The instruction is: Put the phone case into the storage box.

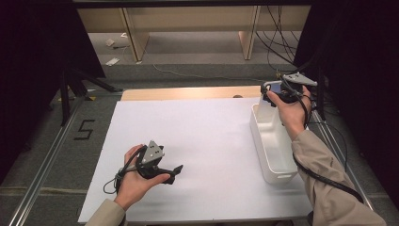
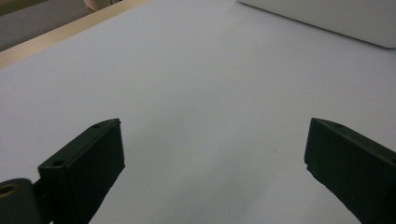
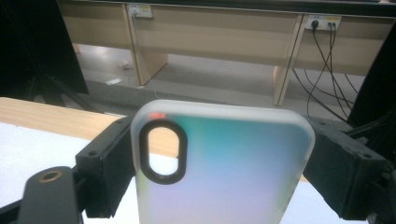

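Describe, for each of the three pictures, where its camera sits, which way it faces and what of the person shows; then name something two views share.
High view: above the person's side, facing forward and down on the white table; both forearms, the left gripper and the right gripper show.
Left gripper view: rides that gripper, looking along its open fingers across the table.
Right gripper view: rides that gripper, facing the far desks; it clamps a phone case.
Shared: the white bin, in the high and left gripper views.

We think this is a lab or a test room: we see black curtains [image 1: 28, 42] at both sides, loose cables [image 1: 277, 42] on the grey floor, wall sockets [image 3: 322, 21], and a taped number [image 1: 84, 129] left of the white tabletop [image 1: 197, 136].
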Available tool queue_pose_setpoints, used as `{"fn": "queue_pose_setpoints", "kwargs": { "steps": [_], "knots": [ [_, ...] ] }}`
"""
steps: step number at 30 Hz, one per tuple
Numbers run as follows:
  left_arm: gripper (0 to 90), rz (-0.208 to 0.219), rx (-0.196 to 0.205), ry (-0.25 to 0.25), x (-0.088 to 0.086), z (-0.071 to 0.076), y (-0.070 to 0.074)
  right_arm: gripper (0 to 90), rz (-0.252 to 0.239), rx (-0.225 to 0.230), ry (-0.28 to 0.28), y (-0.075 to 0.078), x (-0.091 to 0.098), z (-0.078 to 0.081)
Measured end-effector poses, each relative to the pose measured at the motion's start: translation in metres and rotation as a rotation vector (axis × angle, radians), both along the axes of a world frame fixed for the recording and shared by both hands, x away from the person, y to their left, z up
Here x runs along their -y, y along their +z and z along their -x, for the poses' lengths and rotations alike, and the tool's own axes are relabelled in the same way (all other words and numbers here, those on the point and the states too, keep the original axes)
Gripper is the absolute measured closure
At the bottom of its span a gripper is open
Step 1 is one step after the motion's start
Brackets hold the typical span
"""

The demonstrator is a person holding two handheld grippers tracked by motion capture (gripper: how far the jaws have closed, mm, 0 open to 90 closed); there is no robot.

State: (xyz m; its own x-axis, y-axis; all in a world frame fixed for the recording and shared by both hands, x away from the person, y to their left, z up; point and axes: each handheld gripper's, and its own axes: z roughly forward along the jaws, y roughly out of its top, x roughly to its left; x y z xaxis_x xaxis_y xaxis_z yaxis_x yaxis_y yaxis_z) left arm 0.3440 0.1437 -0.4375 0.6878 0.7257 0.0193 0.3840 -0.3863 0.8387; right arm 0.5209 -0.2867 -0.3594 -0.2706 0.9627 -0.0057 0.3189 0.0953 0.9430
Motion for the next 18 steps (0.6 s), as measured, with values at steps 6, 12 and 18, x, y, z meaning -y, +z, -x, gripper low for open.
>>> {"fn": "queue_pose_setpoints", "kwargs": {
  "steps": [6,12,18],
  "knots": [
    [4.0,0.0,-0.001,0.0,-0.0001,-0.0001,-0.0001,17.3,0.001,-0.002,-0.001,0.0001,-0.0003,-0.0006],
    [4.0,0.0,-0.001,-0.001,0.0001,0.0,0.0,17.3,0.001,-0.003,0.0,-0.0001,-0.0004,-0.0014],
    [4.0,0.0,-0.001,-0.001,0.0001,-0.0001,-0.0002,17.3,0.004,-0.003,-0.001,-0.0008,-0.001,-0.0025]
  ]
}}
